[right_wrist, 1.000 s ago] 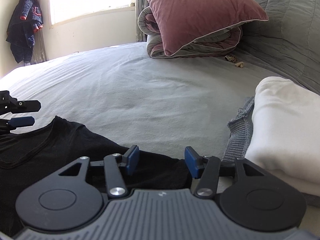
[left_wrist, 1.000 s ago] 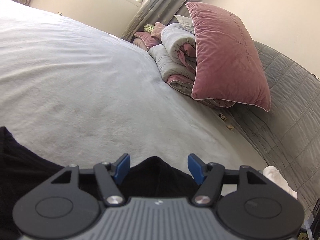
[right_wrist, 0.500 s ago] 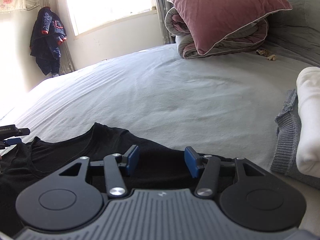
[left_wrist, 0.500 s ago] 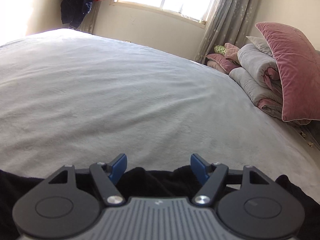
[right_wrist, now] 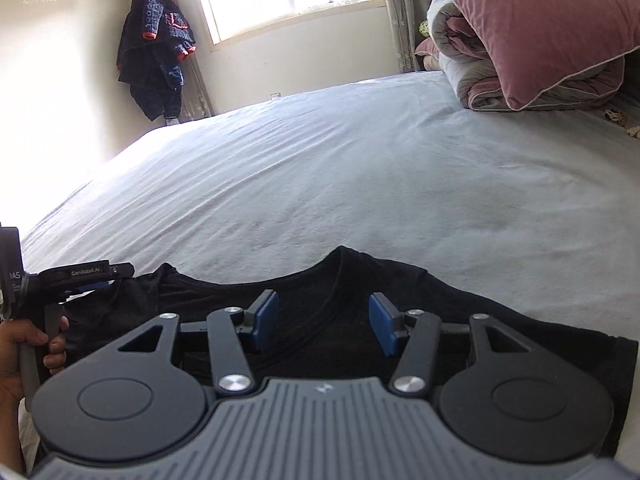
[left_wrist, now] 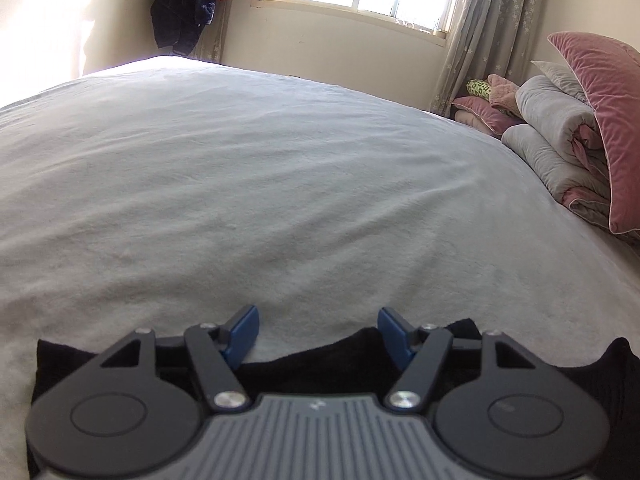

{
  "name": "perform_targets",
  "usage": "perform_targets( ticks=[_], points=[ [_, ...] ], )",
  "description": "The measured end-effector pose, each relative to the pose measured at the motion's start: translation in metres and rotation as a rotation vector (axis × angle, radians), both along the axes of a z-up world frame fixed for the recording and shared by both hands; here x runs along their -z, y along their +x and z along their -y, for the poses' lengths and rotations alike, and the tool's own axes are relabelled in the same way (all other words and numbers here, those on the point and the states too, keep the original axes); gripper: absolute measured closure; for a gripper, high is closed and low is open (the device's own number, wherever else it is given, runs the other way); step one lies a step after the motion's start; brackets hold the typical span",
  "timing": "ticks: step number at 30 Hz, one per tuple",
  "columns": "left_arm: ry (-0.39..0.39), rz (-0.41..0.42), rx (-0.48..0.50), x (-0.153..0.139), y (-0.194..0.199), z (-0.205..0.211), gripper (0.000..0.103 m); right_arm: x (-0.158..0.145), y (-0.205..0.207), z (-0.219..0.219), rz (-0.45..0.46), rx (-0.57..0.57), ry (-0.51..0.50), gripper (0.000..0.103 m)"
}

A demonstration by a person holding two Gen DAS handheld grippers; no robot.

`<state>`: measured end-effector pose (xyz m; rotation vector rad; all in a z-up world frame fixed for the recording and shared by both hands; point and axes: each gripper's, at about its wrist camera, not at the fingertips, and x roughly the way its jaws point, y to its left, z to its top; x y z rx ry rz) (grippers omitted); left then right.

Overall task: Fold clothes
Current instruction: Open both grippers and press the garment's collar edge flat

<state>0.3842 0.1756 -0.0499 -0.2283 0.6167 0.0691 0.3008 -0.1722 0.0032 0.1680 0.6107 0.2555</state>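
One black T-shirt, laid flat on the near part of the grey bed sheet, neckline toward the window wall, long axis running from the viewer to the far side of the bed; its lower part is hidden under the tools. One right gripper, over the shirt's chest just behind the collar, jaws parted about halfway with nothing between the blue pads. One left gripper, at the shirt's far edge by one shoulder, jaws spread a little wider, having just closed slightly, only sheet and shirt edge showing between them, nothing gripped. One hand on the left tool's handle. One folded grey quilt at the head of the bed, with one pink pillow leaning on it. One dark jacket hanging in the corner. No containers in view.
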Motion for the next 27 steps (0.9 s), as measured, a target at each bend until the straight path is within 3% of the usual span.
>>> perform_targets(
  ticks=[8, 14, 17, 18, 21, 24, 27],
  points=[
    [0.053, -0.026, -0.164, -0.019, -0.018, -0.033, 0.034, -0.009, 0.050, -0.089, 0.021, -0.252, -0.090, 0.048],
    [0.145, -0.067, -0.307, -0.034, -0.033, -0.058, 0.034, 0.025, 0.106, -0.128, -0.082, -0.296, 0.025, 0.050],
    [0.132, -0.093, -0.312, -0.035, -0.036, -0.066, 0.034, 0.039, 0.115, -0.139, -0.106, -0.308, 0.065, 0.064],
    [0.100, -0.100, -0.299, -0.033, -0.036, -0.069, 0.035, 0.043, 0.115, -0.143, -0.109, -0.314, 0.066, 0.074],
    [0.005, -0.088, -0.259, -0.036, -0.037, -0.073, 0.043, 0.045, 0.109, -0.151, -0.067, -0.337, 0.025, 0.089],
    [-0.019, -0.028, -0.230, -0.045, -0.044, -0.071, 0.044, 0.040, 0.101, -0.153, -0.009, -0.326, 0.016, 0.098],
    [-0.053, -0.037, -0.202, -0.041, -0.040, -0.070, 0.044, 0.032, 0.096, -0.152, 0.079, -0.260, -0.017, 0.099]
  ],
)
